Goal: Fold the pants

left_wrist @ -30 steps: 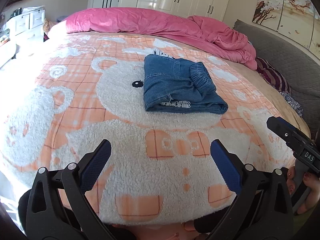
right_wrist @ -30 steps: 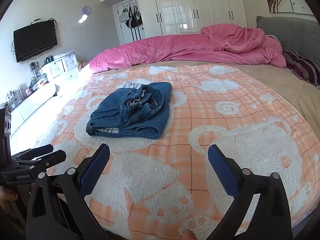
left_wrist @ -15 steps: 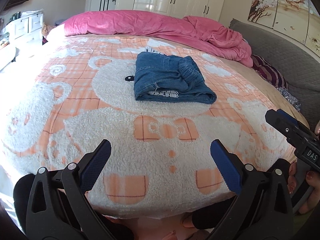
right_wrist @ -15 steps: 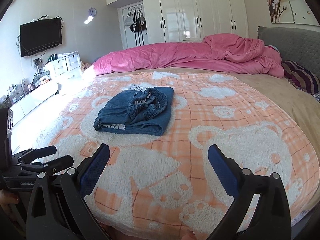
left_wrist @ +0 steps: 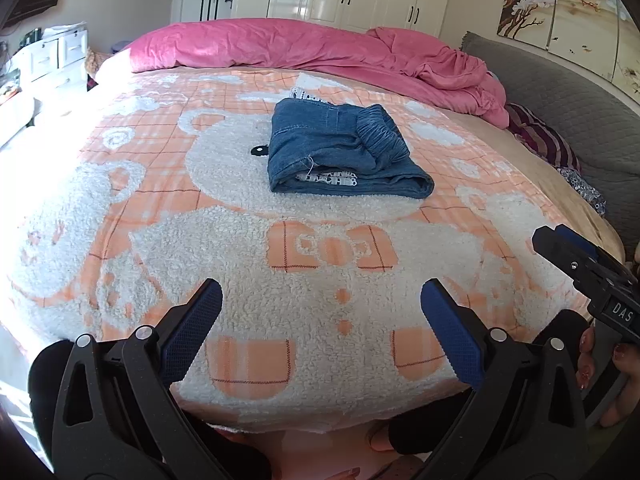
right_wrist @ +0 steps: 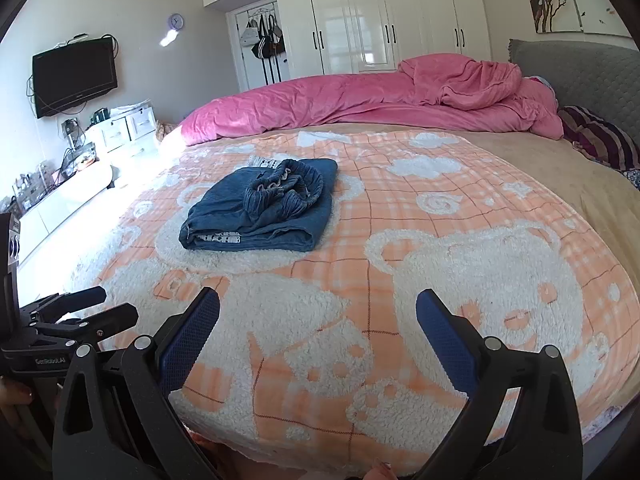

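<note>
The pants lie folded in a neat blue bundle in the middle of the bear blanket, well away from both tools. The left gripper and the right gripper are both wide apart and hold nothing. The folding looks done. A good finish is to keep both tools off the bundle, so it stays neat.

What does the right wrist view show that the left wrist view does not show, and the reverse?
Only the right wrist view shows the wall clock and the whole television. Only the left wrist view shows the full blossom painting. Both show the folded denim pants on the bear blanket, the pink duvet, and both grippers, left gripper and right gripper, with jaws open, holding nothing.
</note>
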